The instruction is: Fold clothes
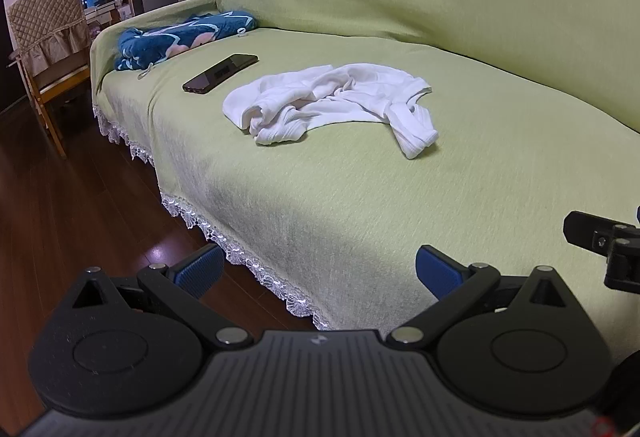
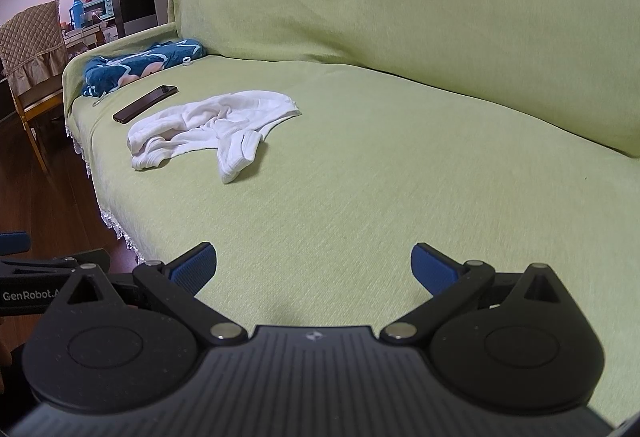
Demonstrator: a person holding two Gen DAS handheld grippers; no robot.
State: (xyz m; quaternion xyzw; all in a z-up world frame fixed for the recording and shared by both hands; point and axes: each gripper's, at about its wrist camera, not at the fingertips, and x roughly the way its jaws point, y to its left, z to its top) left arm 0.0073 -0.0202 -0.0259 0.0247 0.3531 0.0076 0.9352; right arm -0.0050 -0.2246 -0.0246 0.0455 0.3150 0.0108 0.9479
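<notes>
Both tongs wide open, nothing held — left tongs (image 1: 319, 271) over the sofa's front edge, right tongs (image 2: 314, 268) over bare seat, both well short of the cloth. White top (image 1: 328, 103) lies crumpled mid-seat on the green sofa (image 1: 460, 197), bunched at its left end with one ribbed sleeve trailing forward. Folding not started, by my read; the step in hand looks like the reach-in. To do it well: go for two separated edges — hem corner and shoulder, not the wadded middle — lift and spread flat before any fold, and pull that loose sleeve out so it doesn't get trapped. Phone (image 1: 221, 72) lies just beside the top's left end, so keep the spread going right, away from it. Blue blanket (image 1: 180, 39) sits farther left by the armrest, out of the way. Left view shows the lace trim, the floor and part of the right tongs at its right edge; right view shows much more free seat to the right of the top — room to lay it out.
</notes>
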